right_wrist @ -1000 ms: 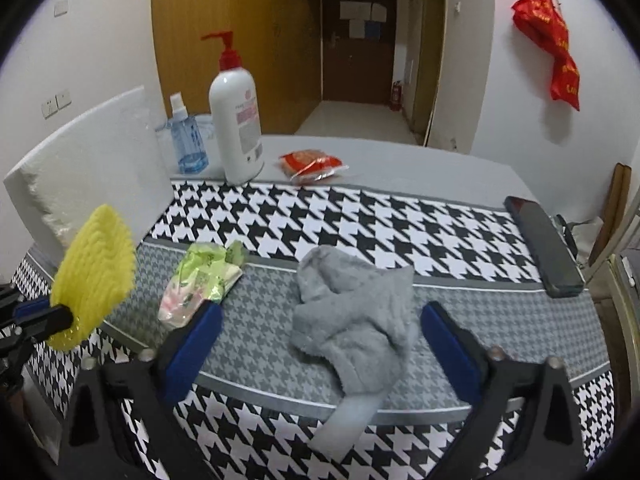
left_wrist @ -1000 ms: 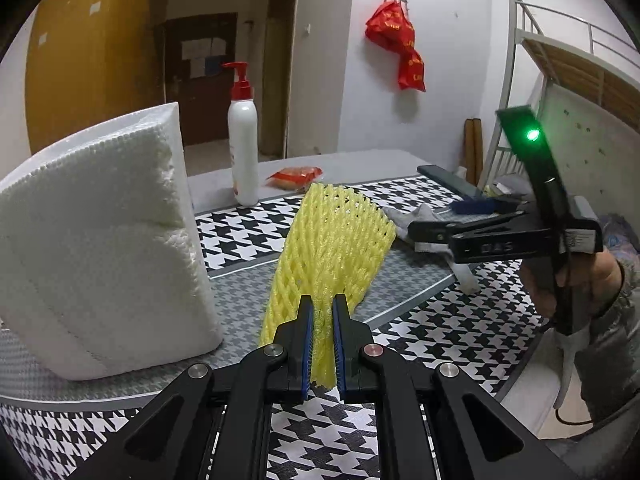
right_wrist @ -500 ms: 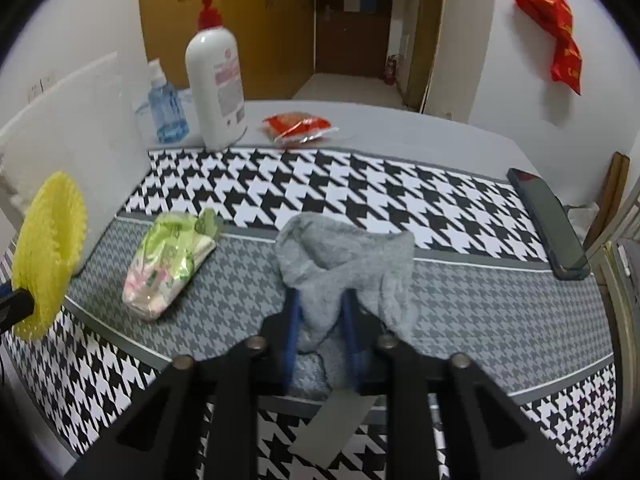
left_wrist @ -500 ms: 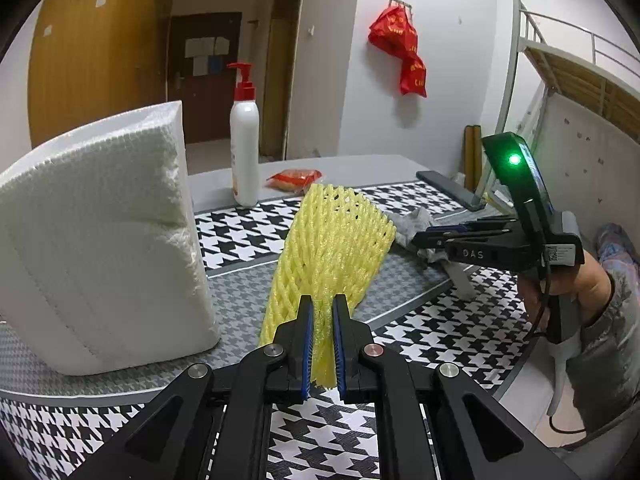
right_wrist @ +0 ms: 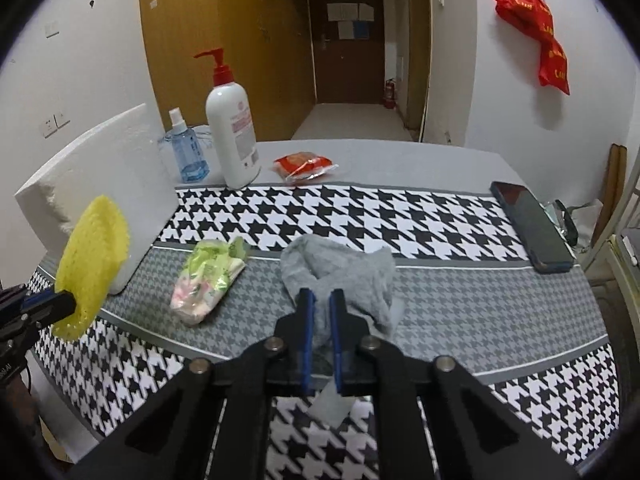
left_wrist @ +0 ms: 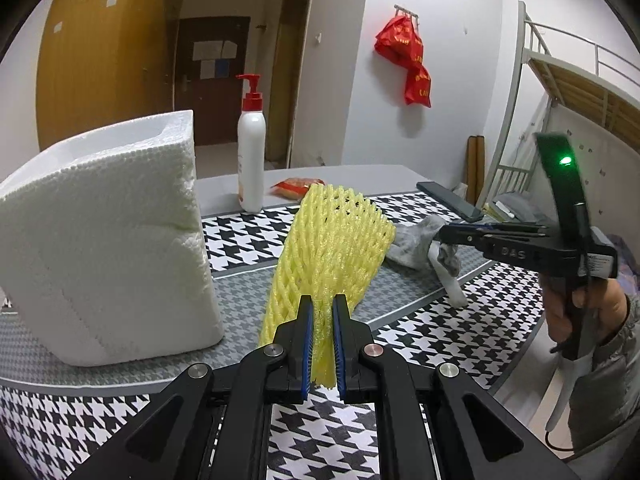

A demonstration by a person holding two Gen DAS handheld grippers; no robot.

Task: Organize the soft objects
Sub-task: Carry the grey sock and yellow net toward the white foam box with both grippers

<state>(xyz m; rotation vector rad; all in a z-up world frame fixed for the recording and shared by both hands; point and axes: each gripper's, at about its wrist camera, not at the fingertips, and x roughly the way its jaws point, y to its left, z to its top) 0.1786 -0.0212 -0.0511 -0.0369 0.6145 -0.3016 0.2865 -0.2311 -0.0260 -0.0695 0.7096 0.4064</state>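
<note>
My left gripper (left_wrist: 320, 312) is shut on a yellow foam net sleeve (left_wrist: 332, 244) and holds it above the table's near left edge; the sleeve also shows in the right wrist view (right_wrist: 94, 264). My right gripper (right_wrist: 320, 308) is shut on a grey sock (right_wrist: 340, 272) and lifts its near part off the grey houndstooth cloth; the sock also shows in the left wrist view (left_wrist: 420, 240). A green and pink soft packet (right_wrist: 208, 276) lies on the cloth to the left of the sock.
A white foam box (left_wrist: 104, 240) stands at the left. Behind it are a pump bottle (right_wrist: 232, 136), a blue spray bottle (right_wrist: 188, 152) and a red snack packet (right_wrist: 304, 164). A dark phone (right_wrist: 528, 228) lies at the right edge of the table.
My right gripper closed on the grey sock and raised it a little. My left gripper kept hold of the yellow sleeve and barely moved.
</note>
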